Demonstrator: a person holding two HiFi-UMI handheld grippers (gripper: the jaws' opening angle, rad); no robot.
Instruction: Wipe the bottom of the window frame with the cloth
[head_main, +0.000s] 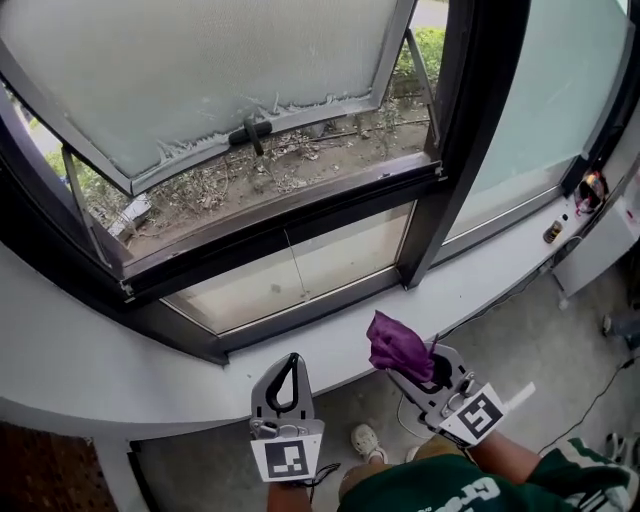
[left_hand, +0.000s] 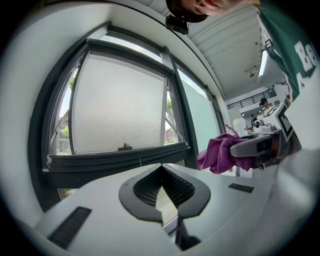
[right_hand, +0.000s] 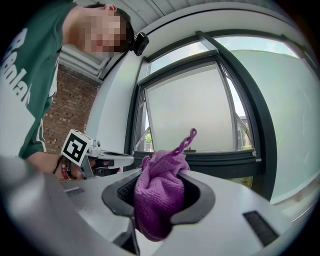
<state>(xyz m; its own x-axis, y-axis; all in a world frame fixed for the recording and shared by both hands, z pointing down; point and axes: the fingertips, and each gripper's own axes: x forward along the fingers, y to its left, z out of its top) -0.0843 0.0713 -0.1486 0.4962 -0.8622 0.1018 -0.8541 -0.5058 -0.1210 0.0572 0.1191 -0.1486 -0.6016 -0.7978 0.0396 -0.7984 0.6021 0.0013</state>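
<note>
Here the purple cloth (right_hand: 155, 200) sits bunched between the right gripper's (right_hand: 160, 172) jaws, clamped tight. The left gripper's (left_hand: 161, 167) jaws meet, empty.

The purple cloth (right_hand: 155, 200) is nubby terry weave, the window frame (head_main: 300, 205) dark matt metal, its pane (head_main: 200, 70) frosted glass.

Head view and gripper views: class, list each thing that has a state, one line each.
window sash: swung open outward.
purple cloth: bunched up, held off the window.
right gripper: shut on purple cloth.
left gripper: shut, empty.
bottom of window frame: purple cloth not yet on it.
</note>
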